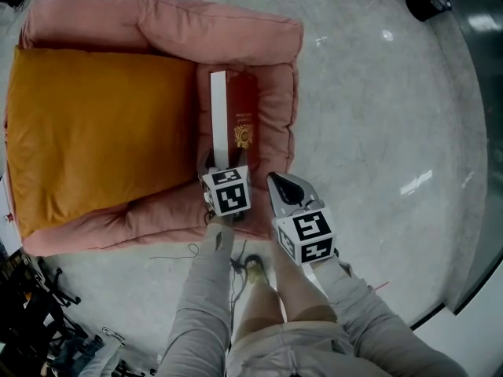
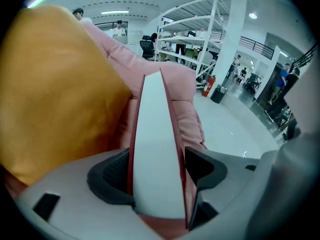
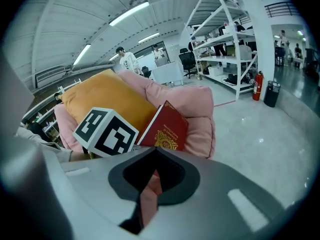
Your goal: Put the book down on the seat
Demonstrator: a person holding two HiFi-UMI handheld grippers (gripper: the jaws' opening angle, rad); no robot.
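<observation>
Straddling one book [image 1: 233, 112]: two left gripper [image 1: 222, 166] fingers [image 2: 206, 168]; one seat [image 1: 275, 45]; one cushion [image 1: 94, 124]

No readable text; the book [image 1: 240, 108] shows only a gold emblem [image 1: 244, 136].

Left gripper [image 1: 223, 163] angled down, jaws apart, right gripper [image 1: 275, 181] jaws together

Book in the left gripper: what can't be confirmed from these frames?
Book, near end: head view, hidden behind the left gripper; whether it touches the pink armchair unclear.
Grip: left gripper view, pads lie close against the covers; pressing or not unreadable.
Cover lettering: right gripper view, too small.
Seat: orange cushion covers it.
</observation>
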